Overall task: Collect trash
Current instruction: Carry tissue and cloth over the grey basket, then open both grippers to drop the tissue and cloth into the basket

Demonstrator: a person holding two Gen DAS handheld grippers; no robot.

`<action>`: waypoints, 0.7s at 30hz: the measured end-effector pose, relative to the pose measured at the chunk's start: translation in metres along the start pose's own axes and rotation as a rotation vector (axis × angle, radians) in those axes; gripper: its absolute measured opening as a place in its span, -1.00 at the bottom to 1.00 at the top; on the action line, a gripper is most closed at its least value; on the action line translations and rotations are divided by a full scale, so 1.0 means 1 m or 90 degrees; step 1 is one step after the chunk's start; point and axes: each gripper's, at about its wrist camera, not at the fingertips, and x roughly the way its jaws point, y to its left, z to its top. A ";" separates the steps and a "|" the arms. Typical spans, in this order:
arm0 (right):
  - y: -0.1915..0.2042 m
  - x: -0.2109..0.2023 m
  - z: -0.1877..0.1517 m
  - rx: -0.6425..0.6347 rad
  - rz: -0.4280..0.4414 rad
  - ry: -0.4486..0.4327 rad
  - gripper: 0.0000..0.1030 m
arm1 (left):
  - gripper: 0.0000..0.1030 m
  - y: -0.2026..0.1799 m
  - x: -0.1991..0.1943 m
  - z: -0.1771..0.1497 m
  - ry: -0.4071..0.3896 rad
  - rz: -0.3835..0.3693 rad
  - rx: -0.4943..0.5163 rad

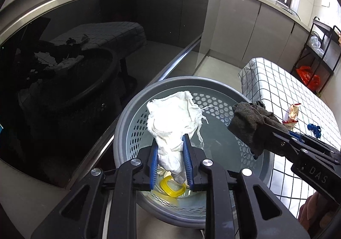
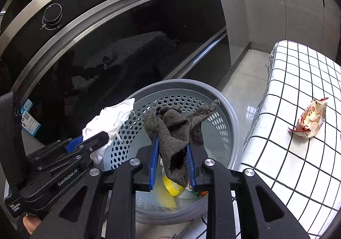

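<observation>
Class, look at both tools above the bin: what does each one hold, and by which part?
Left tool: white cloth, pinched at its lower end. Right tool: grey rag, pinched at its lower end.

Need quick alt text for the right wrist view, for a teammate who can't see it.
The right gripper grips a grey cloth above a grey perforated basket. At left, the left gripper holds a white cloth; a snack wrapper lies on the checked tablecloth.

Left gripper (image 1: 170, 145) pinched nearly closed; right gripper (image 2: 173, 149) likewise; both angled downward.
</observation>
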 end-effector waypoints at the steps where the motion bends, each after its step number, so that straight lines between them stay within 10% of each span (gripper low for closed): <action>1: 0.000 0.001 0.000 -0.002 -0.001 -0.002 -0.53 | -0.56 0.003 0.000 0.000 0.001 -0.001 -0.004; 8: -0.004 -0.004 0.000 0.003 -0.004 -0.018 -0.19 | 0.04 0.006 -0.002 0.000 -0.008 0.008 -0.012; 21: -0.009 -0.009 -0.006 0.011 -0.005 -0.016 -0.17 | 0.10 0.003 -0.004 -0.001 -0.013 0.020 -0.006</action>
